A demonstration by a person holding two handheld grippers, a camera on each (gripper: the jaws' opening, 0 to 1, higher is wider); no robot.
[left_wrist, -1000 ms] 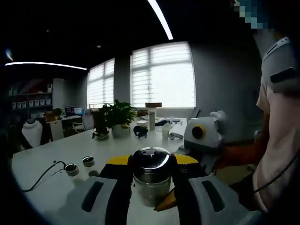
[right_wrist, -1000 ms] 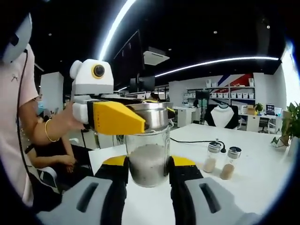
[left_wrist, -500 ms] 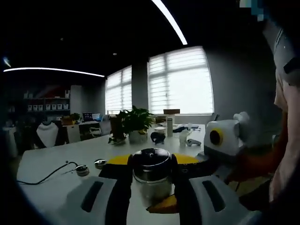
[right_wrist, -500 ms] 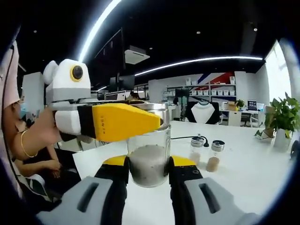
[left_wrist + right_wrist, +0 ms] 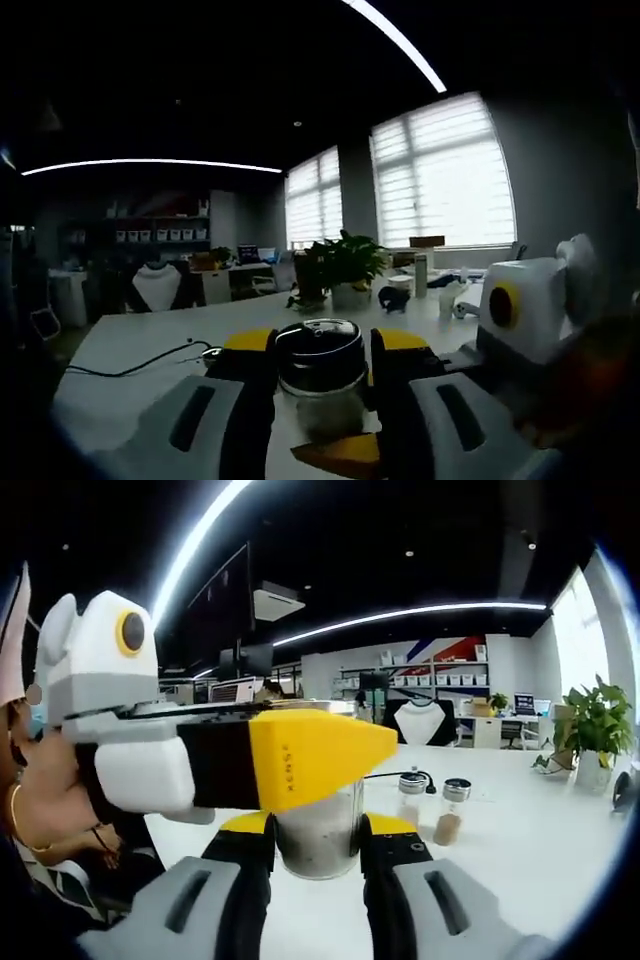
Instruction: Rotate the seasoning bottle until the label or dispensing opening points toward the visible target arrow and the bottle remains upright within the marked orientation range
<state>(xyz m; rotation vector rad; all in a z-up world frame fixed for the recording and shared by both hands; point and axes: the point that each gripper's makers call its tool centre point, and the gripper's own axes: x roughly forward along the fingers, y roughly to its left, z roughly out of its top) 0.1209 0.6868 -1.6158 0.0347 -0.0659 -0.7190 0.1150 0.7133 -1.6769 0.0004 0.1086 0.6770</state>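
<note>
A glass seasoning bottle [image 5: 320, 835] with pale grains and a shiny metal lid [image 5: 320, 350] stands upright over the white table [image 5: 540, 870]. My right gripper [image 5: 318, 830] is shut on the glass body, one jaw on each side. My left gripper [image 5: 322, 345] is shut on the lid. In the right gripper view the left gripper [image 5: 330, 750] reaches in from the left, and its yellow jaw crosses the top of the bottle and hides the lid. In the left gripper view the right gripper [image 5: 335, 442] comes from the right, low against the bottle. No arrow or label shows.
Two small shakers [image 5: 412, 795] [image 5: 452, 810] and a black cable [image 5: 385, 775] lie on the table beyond the bottle. Potted plants [image 5: 345, 270] [image 5: 595, 730] stand further back. A person's hand [image 5: 40, 800] holds the left gripper. Shelves and desks line the far wall.
The left gripper has turned about the bottle top: its view has panned so the plant slid right, and its yellow jaw now looms larger across the right gripper view. Both grips are unchanged.
</note>
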